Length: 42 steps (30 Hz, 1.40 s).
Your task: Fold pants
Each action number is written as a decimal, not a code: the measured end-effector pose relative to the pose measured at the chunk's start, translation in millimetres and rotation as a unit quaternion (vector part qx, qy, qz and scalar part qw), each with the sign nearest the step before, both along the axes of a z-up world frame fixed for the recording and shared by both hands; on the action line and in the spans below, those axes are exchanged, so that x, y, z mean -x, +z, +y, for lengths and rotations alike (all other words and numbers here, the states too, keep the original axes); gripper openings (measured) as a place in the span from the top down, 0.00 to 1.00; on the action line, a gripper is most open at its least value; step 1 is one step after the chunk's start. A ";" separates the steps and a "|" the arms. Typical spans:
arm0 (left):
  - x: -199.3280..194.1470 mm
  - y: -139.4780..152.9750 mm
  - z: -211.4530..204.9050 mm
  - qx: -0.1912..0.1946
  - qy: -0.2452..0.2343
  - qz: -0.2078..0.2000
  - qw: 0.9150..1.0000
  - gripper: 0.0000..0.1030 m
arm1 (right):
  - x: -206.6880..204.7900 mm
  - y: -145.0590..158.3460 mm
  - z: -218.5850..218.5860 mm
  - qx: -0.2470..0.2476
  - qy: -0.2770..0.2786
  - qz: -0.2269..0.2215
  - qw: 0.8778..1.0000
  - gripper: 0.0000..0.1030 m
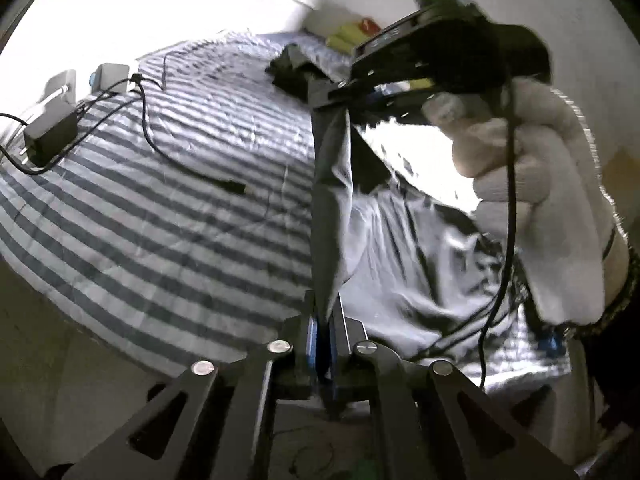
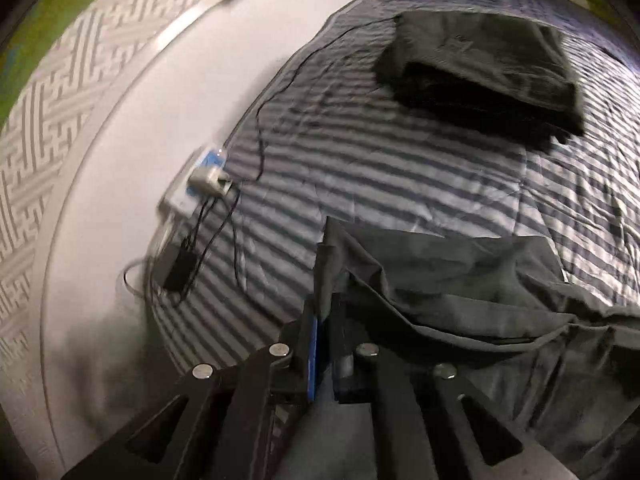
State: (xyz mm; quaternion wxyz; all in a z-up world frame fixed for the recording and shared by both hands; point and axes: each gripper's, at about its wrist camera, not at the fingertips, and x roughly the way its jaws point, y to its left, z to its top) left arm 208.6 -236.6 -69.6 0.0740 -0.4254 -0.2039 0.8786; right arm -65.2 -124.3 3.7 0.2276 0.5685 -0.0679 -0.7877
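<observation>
Dark grey pants (image 1: 332, 200) hang as a taut band between my two grippers above a striped bedspread (image 1: 160, 200). My left gripper (image 1: 325, 316) sits at the bottom of the left wrist view, its jaws pinched on the lower end of that band. My right gripper (image 1: 342, 94), held by a white-gloved hand (image 1: 520, 160), grips the upper end. In the right wrist view my right gripper (image 2: 325, 312) is shut on an edge of the pants (image 2: 460, 280). The rest of the pants lies crumpled to the right on the bedspread (image 2: 360, 160).
A folded stack of dark clothes (image 2: 480, 64) lies further up the bed, also visible as a dark pile (image 1: 288, 68). A black power brick with cables (image 1: 52, 136) and a white adapter (image 2: 208, 178) sit by the bed's white edge (image 2: 120, 160). Yellow items (image 1: 348, 34) rest near the wall.
</observation>
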 end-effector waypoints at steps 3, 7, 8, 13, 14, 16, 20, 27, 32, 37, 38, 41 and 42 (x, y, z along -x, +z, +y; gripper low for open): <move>-8.4 4.8 5.9 0.042 0.005 -0.001 0.999 0.55 | -17.7 17.1 29.7 0.004 0.011 0.028 1.000 0.76; -8.8 21.0 -2.9 0.050 0.033 0.020 0.998 0.55 | -47.1 42.0 102.7 0.051 0.011 0.045 0.998 0.68; -12.4 29.8 -1.8 0.052 0.034 0.032 0.998 0.55 | -55.9 46.3 125.5 0.051 -0.001 0.054 0.997 0.67; 0.8 52.5 28.4 0.067 -0.003 0.050 0.996 0.53 | -92.9 35.5 274.1 0.021 -0.120 0.070 0.990 0.67; 6.2 54.4 38.7 0.072 -0.012 0.051 0.996 0.53 | -97.5 26.5 300.5 0.014 -0.146 0.064 0.987 0.67; 18.2 56.6 63.4 0.073 -0.036 0.052 0.995 0.51 | -107.6 4.9 354.7 0.002 -0.208 0.047 0.977 0.67; 46.6 51.9 115.3 0.063 -0.092 0.043 0.993 0.50 | -127.1 -38.2 417.5 0.015 -0.261 0.004 0.965 0.67; 76.1 25.6 219.4 0.079 -0.198 0.016 0.977 0.50 | -141.9 -43.9 434.9 0.039 -0.256 0.015 0.966 0.70; 86.4 5.2 273.1 0.095 -0.244 0.012 0.965 0.50 | -136.6 -37.3 423.1 0.070 -0.217 0.022 0.973 0.55; 96.4 -18.3 298.7 0.110 -0.270 -0.007 0.957 0.50 | -120.4 -58.4 418.3 0.090 -0.204 -0.015 0.975 0.55; 98.7 -24.8 299.7 0.108 -0.268 -0.016 0.957 0.50 | -118.3 -59.9 416.8 0.097 -0.203 -0.015 0.974 0.55; 103.5 -39.9 297.5 0.091 -0.260 -0.032 0.961 0.50 | -110.0 -69.7 409.1 0.105 -0.189 -0.026 0.976 0.55; 103.0 -41.8 295.5 0.085 -0.258 -0.031 0.962 0.50 | -108.6 -72.8 405.3 0.094 -0.187 -0.029 0.977 0.55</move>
